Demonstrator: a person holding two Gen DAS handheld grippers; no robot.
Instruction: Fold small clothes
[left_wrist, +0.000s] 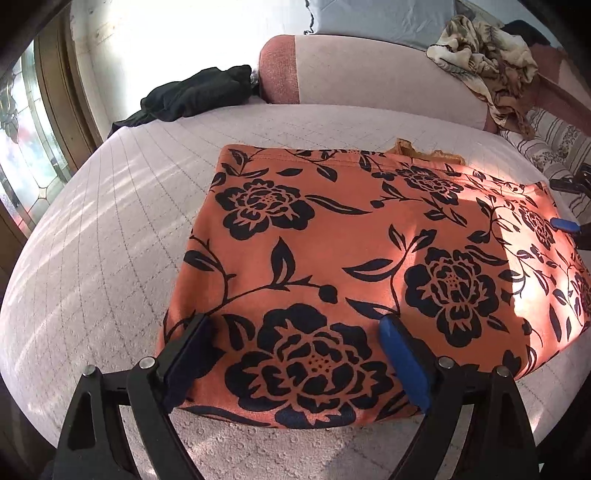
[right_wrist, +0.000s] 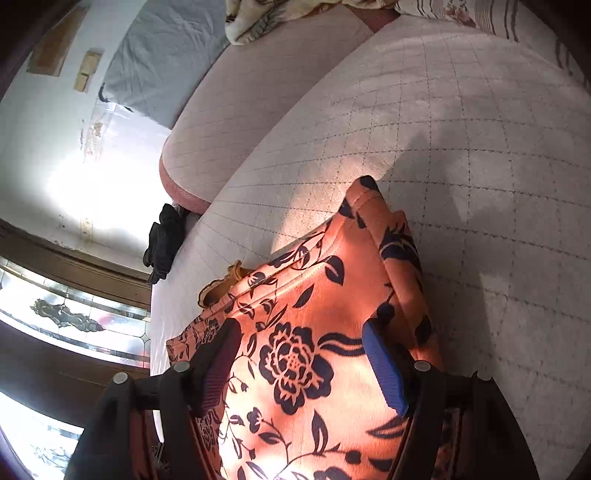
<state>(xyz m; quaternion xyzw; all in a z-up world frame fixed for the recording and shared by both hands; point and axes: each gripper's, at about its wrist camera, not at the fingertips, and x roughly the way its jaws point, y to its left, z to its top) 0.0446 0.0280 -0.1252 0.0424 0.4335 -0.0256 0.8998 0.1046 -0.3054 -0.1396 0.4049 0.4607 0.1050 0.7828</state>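
Note:
An orange garment with black flower print (left_wrist: 351, 258) lies folded flat on the quilted pale bed (left_wrist: 110, 240). My left gripper (left_wrist: 295, 354) is open, its blue pads (left_wrist: 402, 365) spread over the garment's near edge. My right gripper (right_wrist: 303, 365) is open too, its pads (right_wrist: 384, 373) astride the garment's right end (right_wrist: 295, 332). A blue fingertip of the right gripper shows at the garment's right edge in the left wrist view (left_wrist: 565, 224). A mustard-coloured trim (left_wrist: 410, 147) peeks out at the far edge.
A dark garment (left_wrist: 192, 96) lies at the bed's far left corner. A pink bolster (left_wrist: 369, 74) runs along the back, with a crumpled beige patterned cloth (left_wrist: 487, 62) on it. A striped cloth (left_wrist: 554, 144) lies at the right. A window (left_wrist: 22, 147) stands on the left.

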